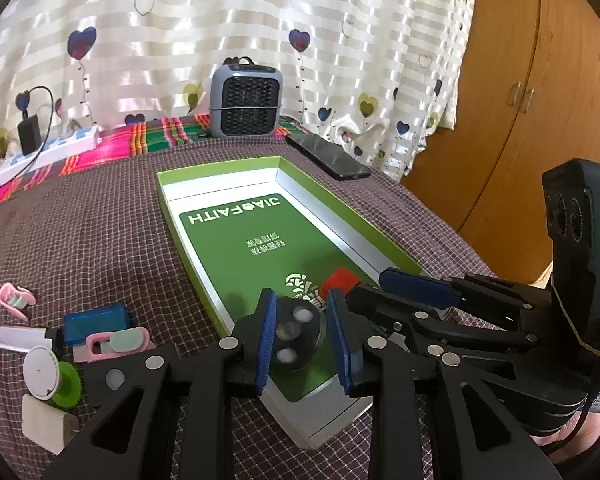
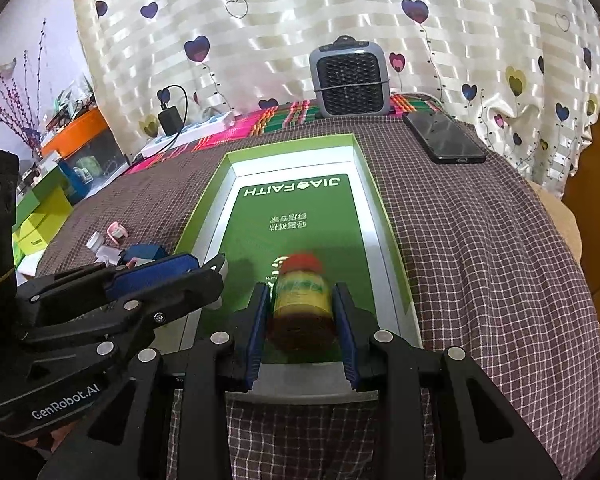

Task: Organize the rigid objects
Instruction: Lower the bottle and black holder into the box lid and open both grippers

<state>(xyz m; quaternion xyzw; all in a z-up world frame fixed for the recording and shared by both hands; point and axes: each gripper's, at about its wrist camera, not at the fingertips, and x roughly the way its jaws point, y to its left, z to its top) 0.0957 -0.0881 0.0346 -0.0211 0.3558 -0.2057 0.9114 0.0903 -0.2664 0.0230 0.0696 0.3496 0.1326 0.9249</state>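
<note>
Both grippers work at the green box's (image 1: 342, 216) near end: the left gripper (image 1: 302, 338) spread around a dark disc (image 1: 296, 334), the right gripper (image 2: 302, 330) pinching a red-capped bottle (image 2: 302, 296). Small items (image 1: 96, 330) wait on the table's left edge.

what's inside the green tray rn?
Green tray: red-capped bottle between the right gripper's pads, round black piece within the left gripper. Floor beneath both is hidden.

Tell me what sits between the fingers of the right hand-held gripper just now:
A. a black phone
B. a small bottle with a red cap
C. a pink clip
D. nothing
B: the right hand-held gripper has a red-capped bottle between its blue pads, over the green box.
</note>
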